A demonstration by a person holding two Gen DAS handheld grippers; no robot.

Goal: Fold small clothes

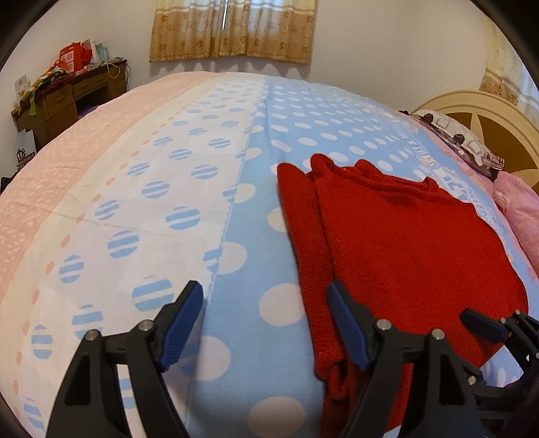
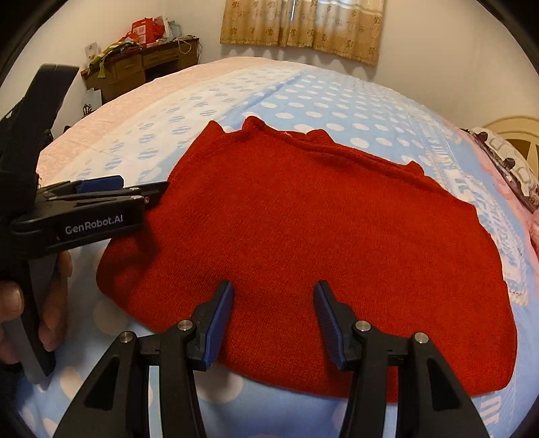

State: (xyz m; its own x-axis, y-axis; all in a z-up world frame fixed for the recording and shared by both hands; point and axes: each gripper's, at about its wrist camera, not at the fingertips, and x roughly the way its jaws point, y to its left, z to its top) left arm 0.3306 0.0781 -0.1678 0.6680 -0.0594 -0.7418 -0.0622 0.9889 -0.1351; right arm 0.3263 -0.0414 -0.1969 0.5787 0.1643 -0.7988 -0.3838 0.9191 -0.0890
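The one thing I can read is "GenRobot.AI", printed in pale letters along the black side of my left gripper (image 2: pixel 141 192), where it shows from the right wrist view. The blue bedspread (image 2: pixel 353 111) carries a strip of woven lettering near its right edge, but I cannot make it out. The red boxes (image 2: pixel 145 30) on the desk bear print too small to read.
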